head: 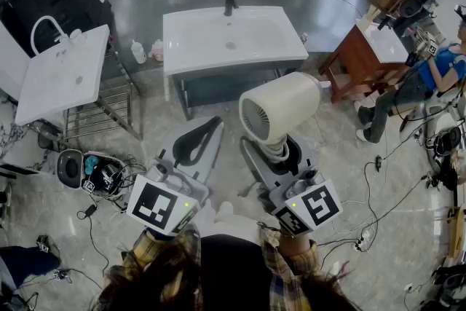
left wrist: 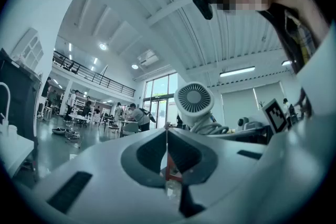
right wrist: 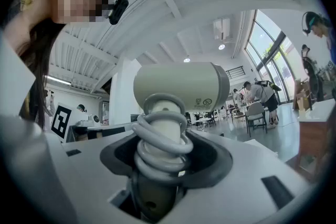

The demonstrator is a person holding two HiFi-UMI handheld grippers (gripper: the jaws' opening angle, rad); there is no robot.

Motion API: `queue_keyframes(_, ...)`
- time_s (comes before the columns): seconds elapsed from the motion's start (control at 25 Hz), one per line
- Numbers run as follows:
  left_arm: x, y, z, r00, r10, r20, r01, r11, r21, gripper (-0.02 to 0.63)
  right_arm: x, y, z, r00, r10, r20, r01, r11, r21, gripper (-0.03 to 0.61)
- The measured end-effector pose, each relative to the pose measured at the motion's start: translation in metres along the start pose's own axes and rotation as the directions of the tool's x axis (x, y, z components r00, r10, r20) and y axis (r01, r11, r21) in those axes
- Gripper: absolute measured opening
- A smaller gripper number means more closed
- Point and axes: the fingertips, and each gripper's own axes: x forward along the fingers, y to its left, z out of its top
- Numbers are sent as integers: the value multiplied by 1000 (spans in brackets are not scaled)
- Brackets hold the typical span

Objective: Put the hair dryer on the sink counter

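The right tool (head: 275,154) grips the hair dryer (head: 280,107) by its handle, its jaws pressed on both sides of the cord (right wrist: 160,139) wound round it. The dryer hangs in the air above the floor, barrel sideways, grille facing 8 o'clock. The white sink counter (head: 196,40) stands apart at its 11 o'clock. The left tool (head: 195,143), at the dryer's 8 o'clock, is closed and empty.

No word or number reads clearly: the hair dryer (right wrist: 178,86) carries a small printed label (right wrist: 208,103) with round symbols, its lettering too fine to make out, and only black-and-white square markers (head: 162,205) top the left gripper (head: 212,126) and right gripper (head: 275,151).
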Motion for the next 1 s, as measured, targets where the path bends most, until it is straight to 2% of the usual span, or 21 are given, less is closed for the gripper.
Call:
queue_keyframes(0.2, -2, 3, 1, 1000, 2, 7, -2, 1000, 7, 21, 4, 4, -1, 1000, 5, -3, -5, 1000, -13, 247)
queue_keyframes(0.4, -6, 0, 0, 1000, 17, 10, -17, 1000, 6, 21, -3, 5, -2, 1000, 20, -13, -20, 999, 27, 247)
queue_keyframes(0.72, -8, -18, 2, 999, 42, 13, -42, 999, 22, 21, -25, 0, -7, 998, 19, -60, -21, 999, -31, 247)
queue_keyframes(1.0, -16, -39, -1, 997, 73, 12, -74, 996, 46, 21, -44, 3, -14, 996, 44, -78, -47, 998, -37, 247)
